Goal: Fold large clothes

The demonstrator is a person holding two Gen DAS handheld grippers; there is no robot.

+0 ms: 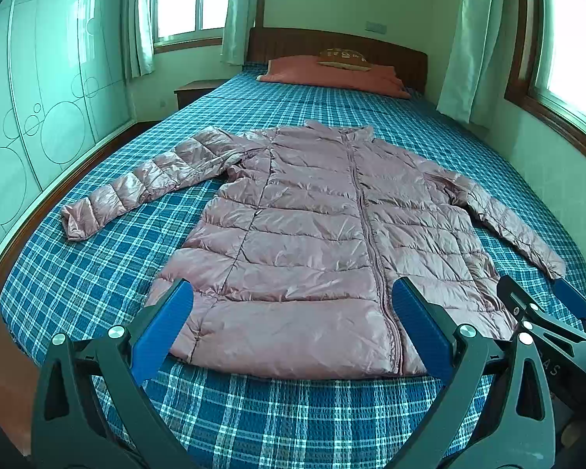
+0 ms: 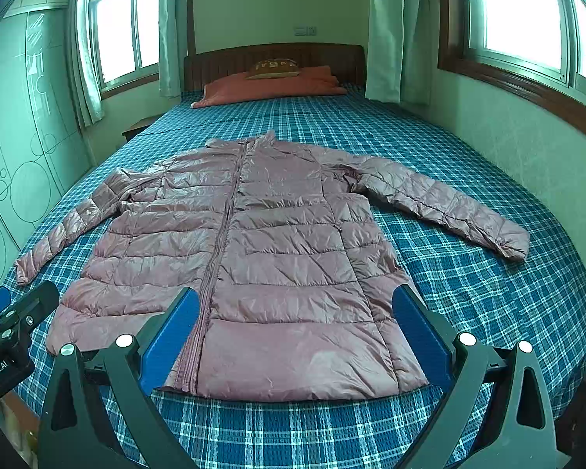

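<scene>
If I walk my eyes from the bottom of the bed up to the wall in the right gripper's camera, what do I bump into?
Right gripper with its jaws wide open → pink puffy jacket lying flat on the checked bedspread → orange pillow → small brown cushion → wooden headboard.

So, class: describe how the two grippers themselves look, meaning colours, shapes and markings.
Both the left gripper and the right gripper have black angular frames with triangular cut-outs, silver round bolt heads and blue ribbed pads. White lettering, partly cut off, marks their sides. No cables or sleeves show.
</scene>
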